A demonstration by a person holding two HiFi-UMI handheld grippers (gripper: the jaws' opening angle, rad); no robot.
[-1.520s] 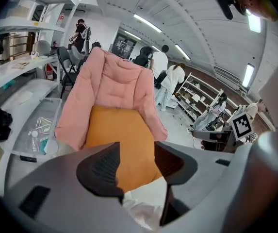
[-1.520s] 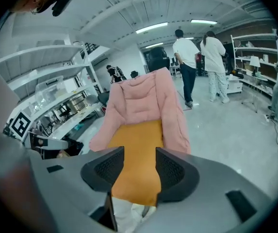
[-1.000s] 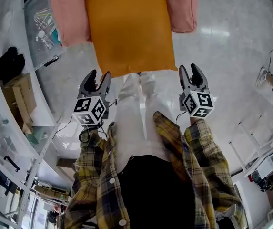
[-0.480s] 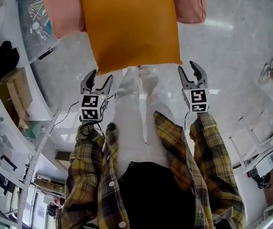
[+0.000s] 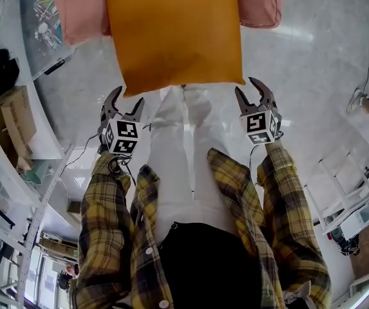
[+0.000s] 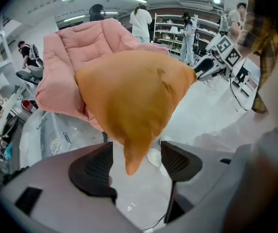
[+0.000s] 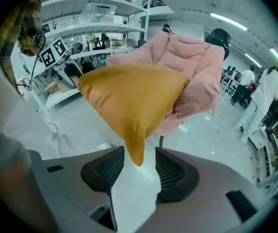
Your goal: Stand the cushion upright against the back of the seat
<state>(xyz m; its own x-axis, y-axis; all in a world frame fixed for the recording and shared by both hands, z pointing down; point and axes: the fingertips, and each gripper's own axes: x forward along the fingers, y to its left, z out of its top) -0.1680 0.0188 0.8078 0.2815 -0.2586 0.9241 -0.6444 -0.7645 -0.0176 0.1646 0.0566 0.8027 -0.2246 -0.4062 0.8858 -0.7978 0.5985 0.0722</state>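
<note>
The pink armchair [image 5: 81, 11] fills the top of the head view, thickly padded and quilted into soft rounded lobes, its back rising behind the seat in both gripper views. Across its seat lies the cushion [image 5: 171, 31], a smooth, matte, mustard-orange square with pinched pointed corners; it lies flat rather than leaning on the back, its near edge jutting past the seat's front at upper centre. Below its two lower corners sit the left gripper [image 5: 126, 96] and right gripper [image 5: 250, 92], grey shells with dark ribbed pads. The left one's jaws have just been opening and are spread wide; the right one's jaws are parted too. In each gripper view a cushion corner lines up with the gap, yet no pad touches it (the head view shows both claws short of the fabric). The floor [image 5: 313, 63] is pale, glossy and reflective. White shelving [image 5: 17, 108] curves down the left edge, and people stand far back in the gripper views.
</note>
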